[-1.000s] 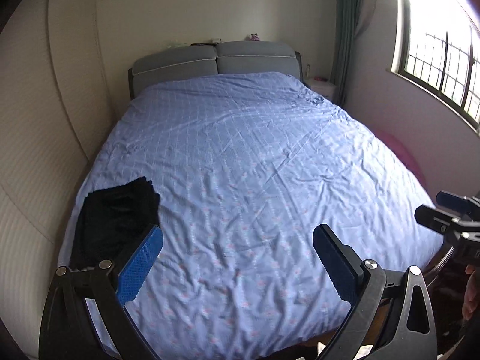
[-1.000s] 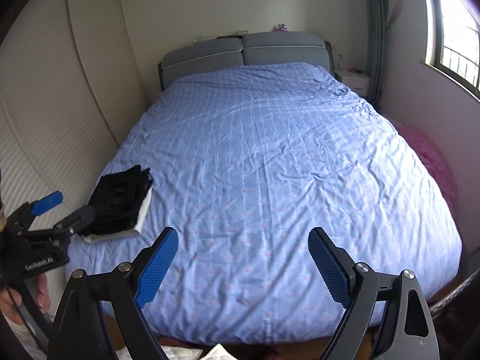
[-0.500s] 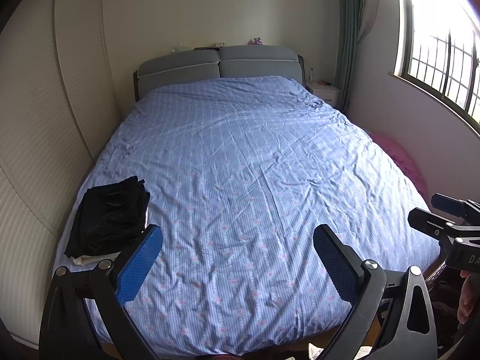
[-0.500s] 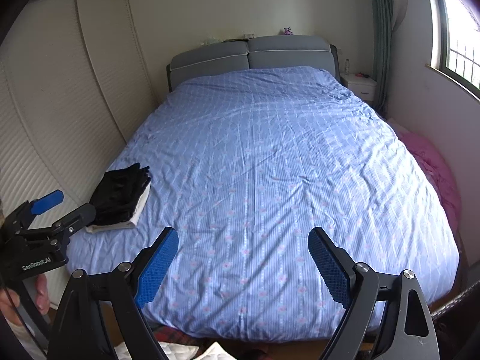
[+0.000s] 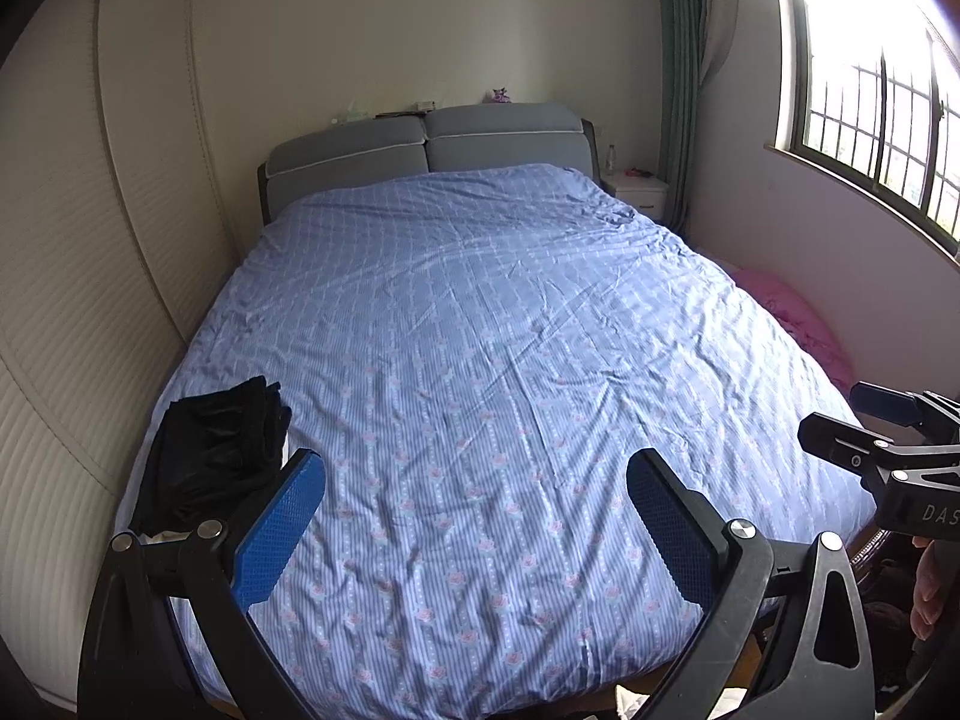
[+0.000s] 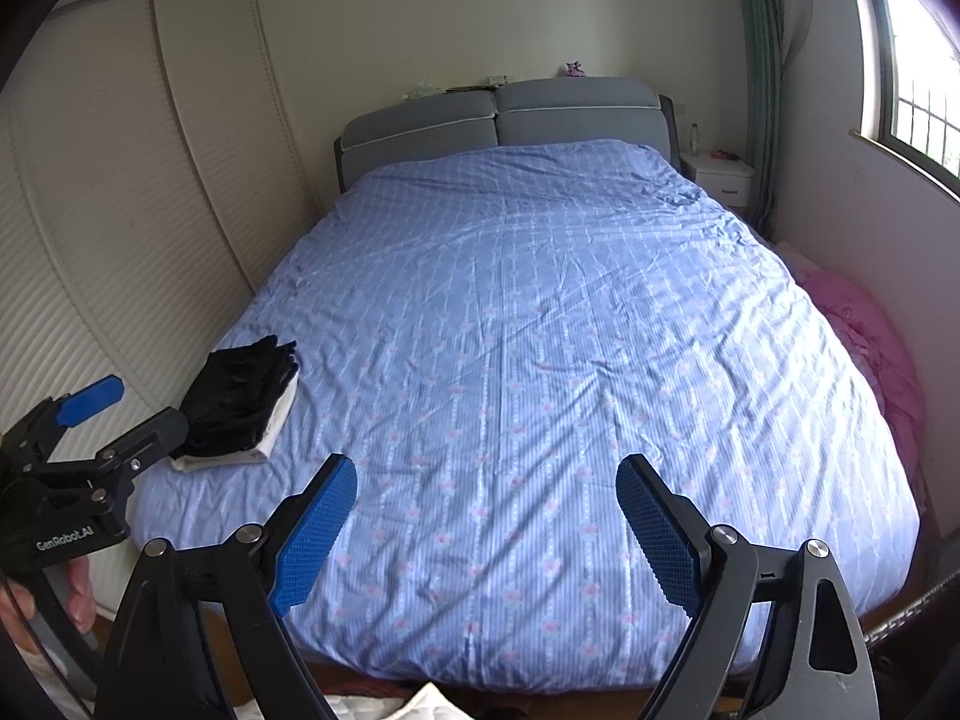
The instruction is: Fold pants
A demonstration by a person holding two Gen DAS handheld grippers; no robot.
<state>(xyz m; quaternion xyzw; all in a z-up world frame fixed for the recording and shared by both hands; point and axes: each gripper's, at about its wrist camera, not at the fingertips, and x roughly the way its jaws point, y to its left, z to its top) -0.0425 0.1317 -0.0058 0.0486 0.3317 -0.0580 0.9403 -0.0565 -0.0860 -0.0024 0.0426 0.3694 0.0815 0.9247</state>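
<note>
Folded black pants (image 5: 216, 456) lie on a folded white garment at the near left corner of the bed; they also show in the right wrist view (image 6: 243, 399). My left gripper (image 5: 477, 525) is open and empty, held off the foot of the bed, and also appears at the left of the right wrist view (image 6: 117, 414). My right gripper (image 6: 486, 531) is open and empty over the foot edge, and also appears at the right of the left wrist view (image 5: 852, 426).
A blue patterned duvet (image 5: 492, 360) covers the bed (image 6: 510, 324). A grey headboard (image 5: 426, 150) stands at the far end. A slatted wardrobe (image 6: 108, 228) runs along the left. Pink bedding (image 6: 870, 354) lies by the right wall. A white nightstand (image 6: 720, 177) stands at the back right.
Both grippers have drawn back from the bed and risen, so more of the room shows. The folded pants have stayed where they lie.
</note>
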